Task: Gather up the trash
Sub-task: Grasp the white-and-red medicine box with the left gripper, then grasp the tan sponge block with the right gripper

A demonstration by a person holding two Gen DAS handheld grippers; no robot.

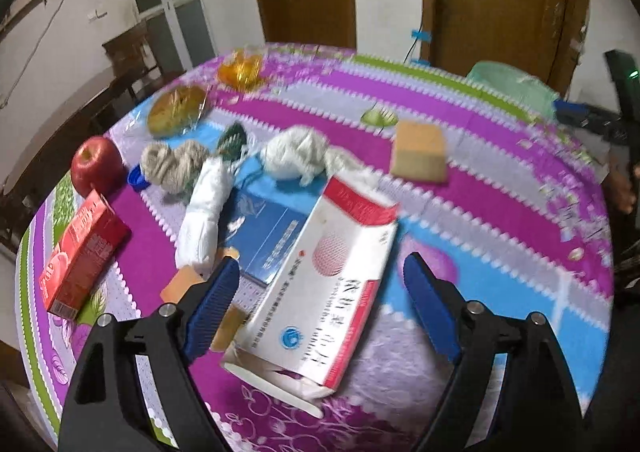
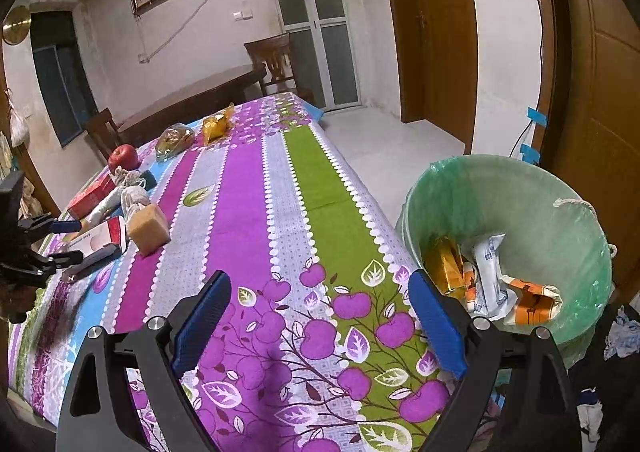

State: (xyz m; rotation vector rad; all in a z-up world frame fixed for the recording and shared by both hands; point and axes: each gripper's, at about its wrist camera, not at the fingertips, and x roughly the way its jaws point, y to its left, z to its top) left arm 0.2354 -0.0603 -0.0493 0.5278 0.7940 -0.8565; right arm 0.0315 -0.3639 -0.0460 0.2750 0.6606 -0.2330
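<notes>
purple tablecloth [image 1: 500, 187] lay cluttered; left gripper [image 1: 324, 276] spread wide around the white medicine box [image 1: 320, 284], bin [image 2: 520, 187] sat at two o'clock of the gaping, empty right gripper [image 2: 320, 300].

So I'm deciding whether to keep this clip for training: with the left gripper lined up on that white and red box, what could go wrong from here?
1. The white and red box lies propped on the blue box, with its near flap open; the open left gripper closing may tip it or crush it.
2. The wadded tissue touches its far end and may drag along.
3. The bin stands off the table's edge, so a carried box could drop short.
</notes>
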